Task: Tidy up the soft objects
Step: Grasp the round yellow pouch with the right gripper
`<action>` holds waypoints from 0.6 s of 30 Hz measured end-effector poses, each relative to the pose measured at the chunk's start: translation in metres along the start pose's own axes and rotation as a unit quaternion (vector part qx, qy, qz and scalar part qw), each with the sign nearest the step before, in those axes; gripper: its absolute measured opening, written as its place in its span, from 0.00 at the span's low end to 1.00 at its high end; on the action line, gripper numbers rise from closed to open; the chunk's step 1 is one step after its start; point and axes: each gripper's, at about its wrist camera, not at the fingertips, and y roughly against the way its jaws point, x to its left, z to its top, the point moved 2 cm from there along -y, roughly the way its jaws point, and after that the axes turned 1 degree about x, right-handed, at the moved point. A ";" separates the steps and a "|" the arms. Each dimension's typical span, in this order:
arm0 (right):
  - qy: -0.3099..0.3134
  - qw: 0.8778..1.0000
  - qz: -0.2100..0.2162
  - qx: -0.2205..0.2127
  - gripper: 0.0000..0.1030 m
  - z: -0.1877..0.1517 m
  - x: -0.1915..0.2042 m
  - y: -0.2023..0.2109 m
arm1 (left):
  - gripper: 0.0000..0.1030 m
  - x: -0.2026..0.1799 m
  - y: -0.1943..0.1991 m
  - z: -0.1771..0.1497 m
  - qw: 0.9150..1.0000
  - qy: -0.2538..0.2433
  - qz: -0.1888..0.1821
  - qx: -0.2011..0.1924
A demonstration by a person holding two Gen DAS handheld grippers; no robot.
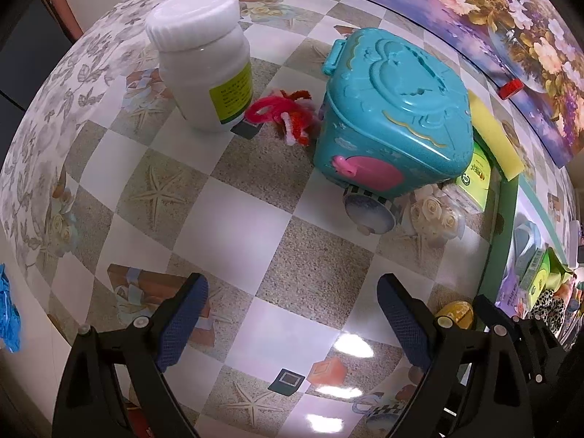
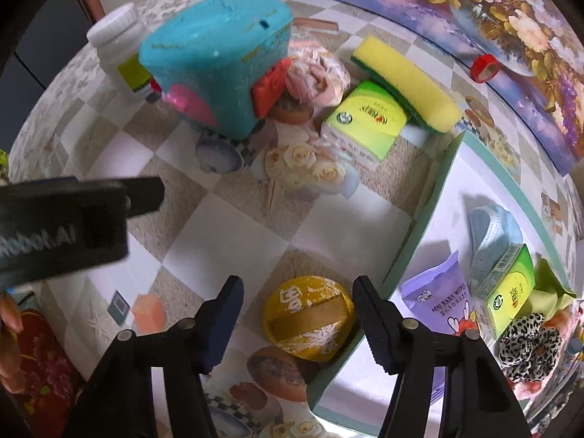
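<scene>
The table (image 1: 233, 197) has a shiny cover with checks, starfish and roses on it. A big flower picture (image 1: 511, 36) leans at the back. A teal box (image 1: 394, 109) stands on the table. A white jar (image 1: 204, 62) stands near it, and fuzzy red and pink wires (image 1: 288, 113) lie between the two. A yellow sponge (image 2: 405, 84) lies by a green tissue pack (image 2: 365, 124).

The left gripper (image 1: 292, 314) hangs over bare table with its tongs spread wide and nothing in them.

The right gripper (image 2: 297, 314) has its tongs spread too, one on each side of a round yellow puff (image 2: 310, 315). I cannot tell if they touch it. The puff lies on the table, just beside a white tray (image 2: 430, 197) with a green rim. In the tray lie baby wipes (image 2: 438, 299), another green pack and a spotted scrunchie (image 2: 529, 343).
</scene>
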 end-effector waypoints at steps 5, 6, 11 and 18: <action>0.007 1.000 -0.009 0.002 0.60 -0.005 0.002 0.000 | 0.91 -0.001 0.000 -0.001 1.000 -0.002 0.001 -0.001; 0.009 1.000 -0.014 0.002 0.56 -0.006 0.003 0.000 | 0.91 -0.001 0.000 -0.001 1.000 -0.002 0.001 -0.001; 0.017 1.000 -0.023 0.000 0.52 -0.006 0.003 -0.002 | 0.91 -0.004 0.001 -0.001 1.000 -0.004 0.002 -0.001; 0.009 1.000 -0.013 -0.002 0.51 -0.002 -0.001 -0.004 | 0.91 -0.003 0.001 -0.001 1.000 -0.003 0.000 -0.001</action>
